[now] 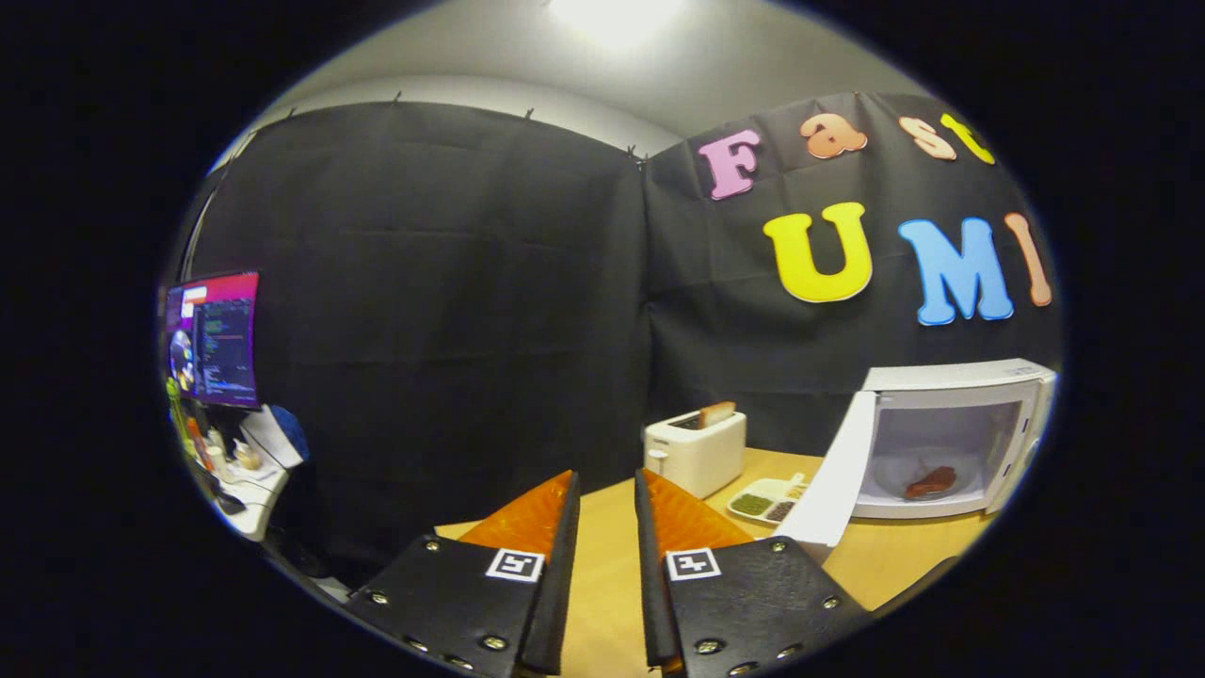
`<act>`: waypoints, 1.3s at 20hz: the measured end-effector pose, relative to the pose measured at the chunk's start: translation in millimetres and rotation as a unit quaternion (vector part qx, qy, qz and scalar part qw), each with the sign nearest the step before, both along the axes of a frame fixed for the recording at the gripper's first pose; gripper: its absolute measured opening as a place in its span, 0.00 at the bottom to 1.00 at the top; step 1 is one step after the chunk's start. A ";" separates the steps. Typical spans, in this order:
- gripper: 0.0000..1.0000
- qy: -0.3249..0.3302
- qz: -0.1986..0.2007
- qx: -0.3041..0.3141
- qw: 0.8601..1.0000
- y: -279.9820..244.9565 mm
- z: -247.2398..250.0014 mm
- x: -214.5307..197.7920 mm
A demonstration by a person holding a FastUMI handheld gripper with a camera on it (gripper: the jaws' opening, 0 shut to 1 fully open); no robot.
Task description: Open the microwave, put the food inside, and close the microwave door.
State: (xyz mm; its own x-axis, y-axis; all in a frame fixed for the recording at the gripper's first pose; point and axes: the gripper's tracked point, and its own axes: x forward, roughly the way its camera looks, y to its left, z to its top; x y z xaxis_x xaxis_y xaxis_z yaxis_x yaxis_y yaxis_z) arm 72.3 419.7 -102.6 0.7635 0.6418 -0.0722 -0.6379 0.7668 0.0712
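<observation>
Hovering over the light wooden bench (pixel 602 527), tool (pixel 607 490) w/ fingers a narrow gap apart, nothing between them, so empty and near-closed, not gripping. Tool sits well apart from the task items, pointed mostly at the booth wall, not at the oven.

Just beyond the fingers, slightly right: white two-slot toaster (pixel 695 452) w/ a slice of toast (pixel 716 412) sticking up. Next to it a small white divided dish (pixel 764 499) w/ green and dark fillings. Further right: white boxy microwave (pixel 951 438), its white door (pixel 828 485) swung wide open toward the tool, door edge near the dish. Inside the cavity, reddish-brown piece of food (pixel 930 482) lying on the turntable plate.

Judgement: open + load steps look done; closing the door is what's left.

Risks: tool has to swing right and get behind the door's outer face; coming in too low or short could clip the dish or toaster. Pushing near the hinge = little leverage, door may stall. Hard shove could slide the whole oven on the bench or bounce the door w/o latching. Monitor (pixel 212 339) and clutter far left, not a factor.
</observation>
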 end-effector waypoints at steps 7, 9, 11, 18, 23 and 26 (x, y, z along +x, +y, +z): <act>0.01 0.046 -0.050 -0.033 0.997 -22.0 -55.5 14.7; 0.01 0.021 -0.084 -0.042 0.995 -46.1 -46.5 17.5; 0.01 0.027 -0.100 -0.037 0.994 -66.3 -47.3 17.5; 0.01 0.049 -0.161 -0.042 0.985 -150.7 -58.7 44.3; 0.01 0.052 -0.223 -0.051 0.972 -217.2 -65.1 73.0; 0.01 0.045 -0.256 -0.063 0.964 -253.3 -67.7 93.3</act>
